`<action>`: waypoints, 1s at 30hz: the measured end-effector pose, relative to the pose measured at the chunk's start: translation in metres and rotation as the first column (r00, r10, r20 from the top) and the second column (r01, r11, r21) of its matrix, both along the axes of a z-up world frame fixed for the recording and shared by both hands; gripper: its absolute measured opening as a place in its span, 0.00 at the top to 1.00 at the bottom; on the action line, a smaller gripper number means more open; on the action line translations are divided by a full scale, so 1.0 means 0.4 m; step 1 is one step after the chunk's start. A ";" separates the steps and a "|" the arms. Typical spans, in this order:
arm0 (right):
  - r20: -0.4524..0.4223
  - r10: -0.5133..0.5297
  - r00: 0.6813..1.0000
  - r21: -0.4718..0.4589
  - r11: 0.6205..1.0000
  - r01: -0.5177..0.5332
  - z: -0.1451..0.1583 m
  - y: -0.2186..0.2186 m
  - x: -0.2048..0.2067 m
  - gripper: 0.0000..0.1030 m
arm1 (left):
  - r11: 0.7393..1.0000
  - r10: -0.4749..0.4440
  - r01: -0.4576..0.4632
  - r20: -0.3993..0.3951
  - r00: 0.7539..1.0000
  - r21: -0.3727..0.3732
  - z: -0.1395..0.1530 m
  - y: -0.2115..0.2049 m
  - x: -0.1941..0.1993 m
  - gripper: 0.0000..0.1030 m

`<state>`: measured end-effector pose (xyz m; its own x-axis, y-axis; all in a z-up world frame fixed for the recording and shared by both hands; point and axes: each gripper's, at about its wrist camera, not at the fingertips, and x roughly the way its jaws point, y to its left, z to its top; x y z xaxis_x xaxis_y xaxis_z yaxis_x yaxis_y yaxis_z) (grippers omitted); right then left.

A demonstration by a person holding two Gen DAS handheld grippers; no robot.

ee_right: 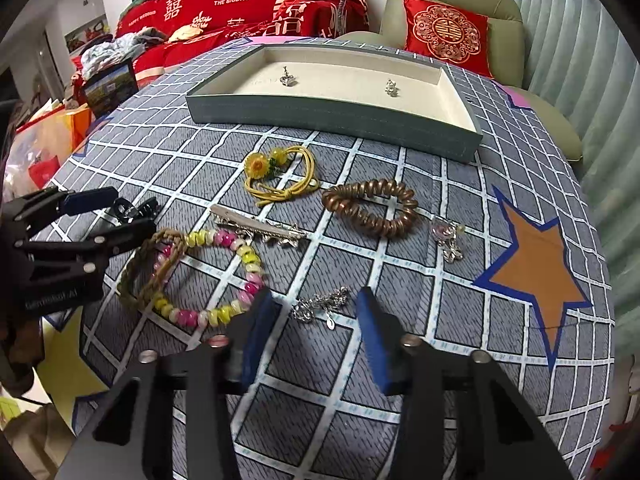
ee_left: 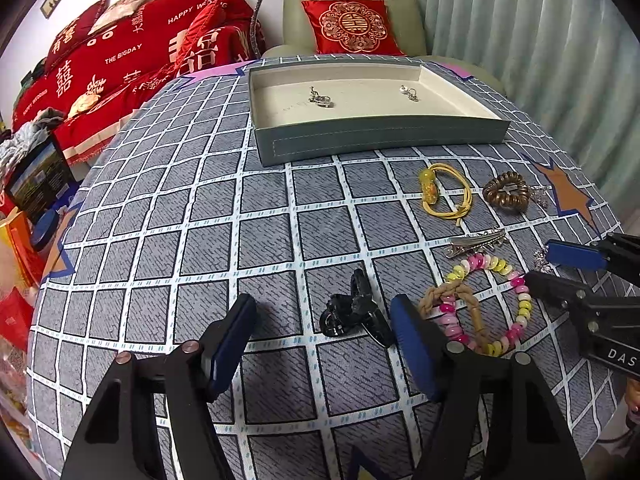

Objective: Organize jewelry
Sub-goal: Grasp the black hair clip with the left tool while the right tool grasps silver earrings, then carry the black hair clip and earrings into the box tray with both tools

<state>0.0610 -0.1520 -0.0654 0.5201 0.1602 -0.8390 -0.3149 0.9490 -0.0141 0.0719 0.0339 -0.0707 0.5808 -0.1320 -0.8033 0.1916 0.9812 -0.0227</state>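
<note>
**Barely started: two pieces in tray, rest still on table**

So tray (ee_left: 376, 136) holds two small silver pieces (ee_left: 320, 98). Left gripper (ee_left: 324, 320) gapes around black claw clip (ee_left: 354, 312), no contact. Right gripper (ee_right: 316, 312) part-open, straddling silver chain (ee_right: 320, 306), not pinched. Beaded bracelet (ee_right: 208, 276), coil tie (ee_right: 370, 208), yellow tie (ee_right: 280, 176), barrette (ee_right: 260, 228) remain out.

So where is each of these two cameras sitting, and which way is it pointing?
Left wrist view: sits on the left gripper, looking forward and down at the black hair claw between its open fingers; the right gripper shows at the right edge.
Right wrist view: sits on the right gripper, looking down at a silver chain between its open fingers; the left gripper shows at the left edge.
Both share: the grey tray, the beaded bracelet and the checked tablecloth.
</note>
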 end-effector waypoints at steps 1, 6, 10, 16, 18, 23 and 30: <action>0.000 -0.001 1.000 -0.002 1.000 0.001 0.000 0.003 0.001 0.59 | 1.000 0.001 -0.001 0.000 1.000 -0.001 0.000 0.000 0.002 0.24; 0.003 -0.011 1.000 0.002 1.000 0.011 0.002 0.005 0.002 0.75 | 1.000 -0.006 0.006 0.006 1.000 -0.005 0.004 -0.004 0.001 0.42; 0.008 -0.019 1.000 0.006 1.000 0.019 0.002 0.007 -0.003 0.89 | 1.000 -0.007 0.007 0.008 1.000 -0.012 0.009 -0.002 0.002 0.63; -0.004 -0.037 0.999 0.059 0.998 0.037 0.005 -0.017 -0.010 0.88 | 0.999 -0.007 0.008 0.018 1.000 -0.036 0.019 0.007 -0.004 0.67; -0.013 -0.048 0.999 0.092 0.995 0.049 0.010 -0.032 -0.010 0.88 | 0.999 -0.005 0.006 0.019 1.000 -0.050 0.024 0.012 -0.007 0.67; -0.028 -0.078 0.997 0.166 0.983 0.082 0.028 -0.071 -0.008 0.88 | 0.996 0.008 -0.006 0.016 1.000 -0.087 0.038 0.021 -0.006 0.67; -0.042 -0.108 0.993 0.255 0.960 0.115 0.062 -0.115 0.000 0.88 | 0.993 0.020 -0.016 0.034 0.999 -0.119 0.072 0.031 -0.005 0.67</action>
<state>0.0610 -0.1978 -0.0405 0.5244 0.3145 -0.7913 -0.2040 0.9486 0.2418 0.0697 0.0465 -0.0418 0.6116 -0.2145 -0.7615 0.1767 0.9753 -0.1328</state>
